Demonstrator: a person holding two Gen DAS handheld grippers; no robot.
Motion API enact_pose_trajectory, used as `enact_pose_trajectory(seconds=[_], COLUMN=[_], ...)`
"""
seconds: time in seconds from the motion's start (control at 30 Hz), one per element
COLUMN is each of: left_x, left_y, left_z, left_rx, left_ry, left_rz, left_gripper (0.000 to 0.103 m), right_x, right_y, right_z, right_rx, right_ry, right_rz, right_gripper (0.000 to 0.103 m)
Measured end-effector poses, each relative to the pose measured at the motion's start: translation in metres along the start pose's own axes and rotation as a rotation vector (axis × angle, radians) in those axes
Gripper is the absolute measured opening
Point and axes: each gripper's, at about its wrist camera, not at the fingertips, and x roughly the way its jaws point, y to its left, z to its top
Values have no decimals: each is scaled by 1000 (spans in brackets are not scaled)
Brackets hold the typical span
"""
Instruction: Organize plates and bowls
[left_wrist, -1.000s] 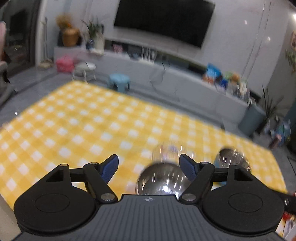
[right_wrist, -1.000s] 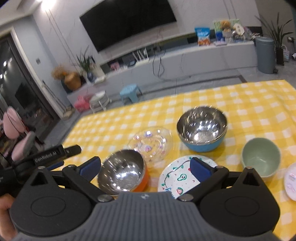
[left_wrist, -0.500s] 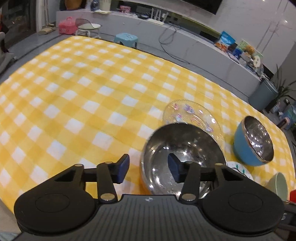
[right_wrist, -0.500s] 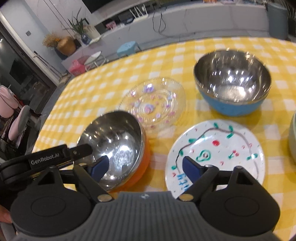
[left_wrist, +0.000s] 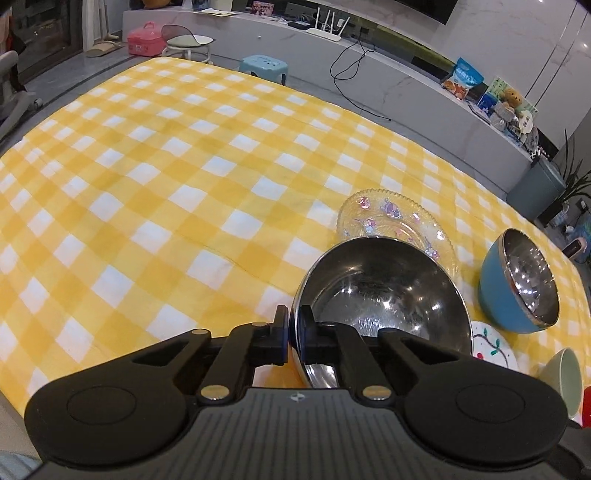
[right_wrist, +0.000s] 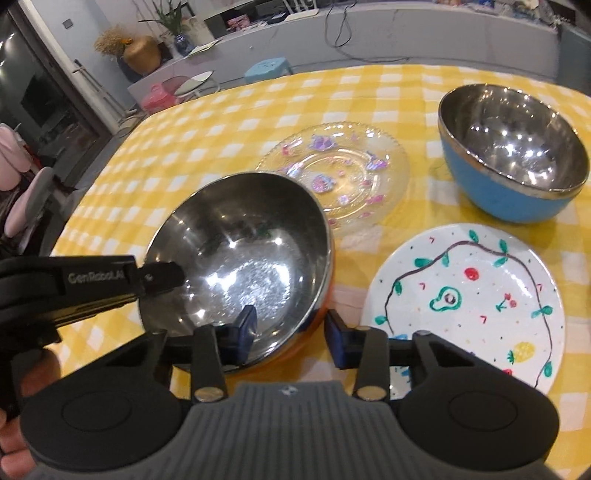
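Steel bowl with the orange outside sits on the yellow checked tablecloth, near edge of table, just in front of both grippers; its far rim overlaps the clear glass plate. Left gripper is pinched tight on the bowl's near-left rim, one pad outside the wall, one inside. Right gripper straddles the near-right rim: left pad inside the bowl, right pad outside by the orange wall. Its jaws have just been closing, now narrow, but a gap shows at the outer pad, so likely not gripping yet. Key relation: rim wall runs between the right fingers, so finishing the closure should give a two-handed hold. Painted white plate lies just right of the bowl, blue-sided steel bowl behind that, well apart. Pale green bowl at far right of the left view.
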Motion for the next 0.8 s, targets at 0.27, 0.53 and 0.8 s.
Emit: enact_pose_trajectory(seconds=[0.27,0.53,0.8], left_x=[-16,-46,-73], left_y=[-3,-11,-21], left_z=[2,1,-8], left_rx=[25,84,219], left_ry=[-50,-96,-35], left_rz=[16,-18,-104], left_gripper=[5,4,5], right_x=[-2,-38,-85], right_y=[-3,4,-3], right_z=[3,-2,-20], right_rx=[63,72,102], right_ry=[-7,-65,-64], right_rz=[0,6,8], right_gripper=[21,20,20])
